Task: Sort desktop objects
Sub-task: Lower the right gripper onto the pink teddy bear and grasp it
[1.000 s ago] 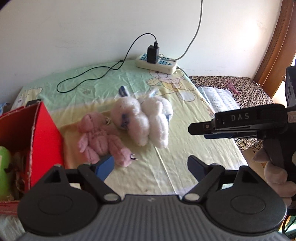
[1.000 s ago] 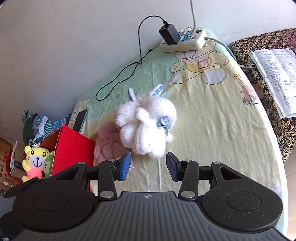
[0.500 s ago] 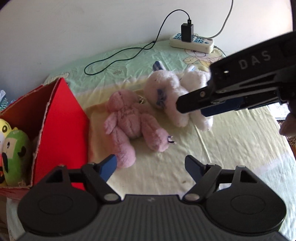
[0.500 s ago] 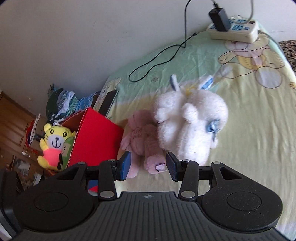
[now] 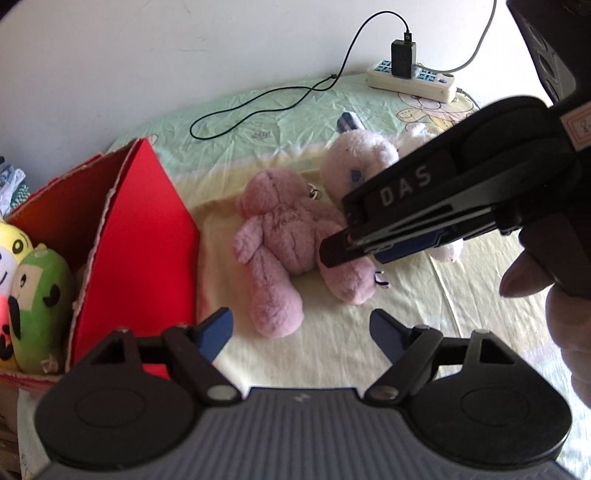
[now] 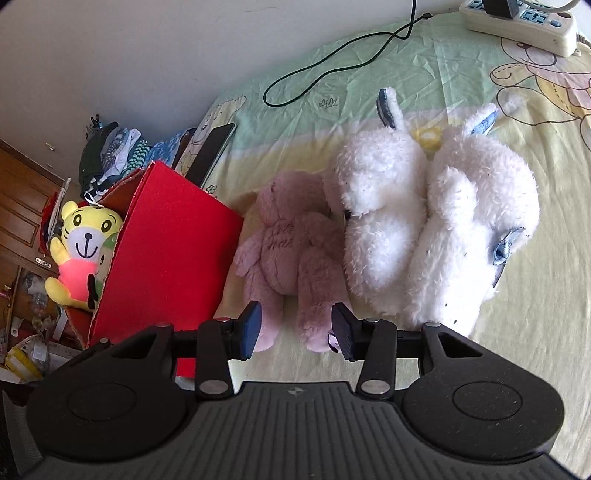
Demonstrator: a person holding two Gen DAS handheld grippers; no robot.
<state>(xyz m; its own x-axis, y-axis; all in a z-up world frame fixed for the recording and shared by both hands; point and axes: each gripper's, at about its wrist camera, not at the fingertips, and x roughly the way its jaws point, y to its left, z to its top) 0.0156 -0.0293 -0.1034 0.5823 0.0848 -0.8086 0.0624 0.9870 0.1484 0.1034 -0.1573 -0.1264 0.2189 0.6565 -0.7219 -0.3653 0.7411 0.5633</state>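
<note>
A pink plush bear [image 5: 284,236] [image 6: 291,254] lies on the yellow-green sheet beside a red cardboard box [image 5: 144,236] [image 6: 166,251]. Two white plush rabbits [image 6: 436,229] [image 5: 354,162] lie to its right, touching it. The box holds a yellow tiger plush [image 6: 83,243] and a green plush [image 5: 38,302]. My right gripper [image 6: 295,328] is open, its blue pads on either side of the bear's legs. In the left wrist view it reaches across over the bear [image 5: 373,251]. My left gripper [image 5: 301,334] is open and empty, just short of the bear's feet.
A white power strip [image 5: 413,79] [image 6: 521,18] with a black charger and a looping black cable [image 5: 258,107] lies at the far edge by the wall. A dark phone [image 6: 214,151] lies behind the box. Clothes and wooden furniture stand off to the left.
Both grippers have moved left and closer to the pink bear. The right gripper has gone from the white rabbits to straddling the bear's legs. Both stay open.
</note>
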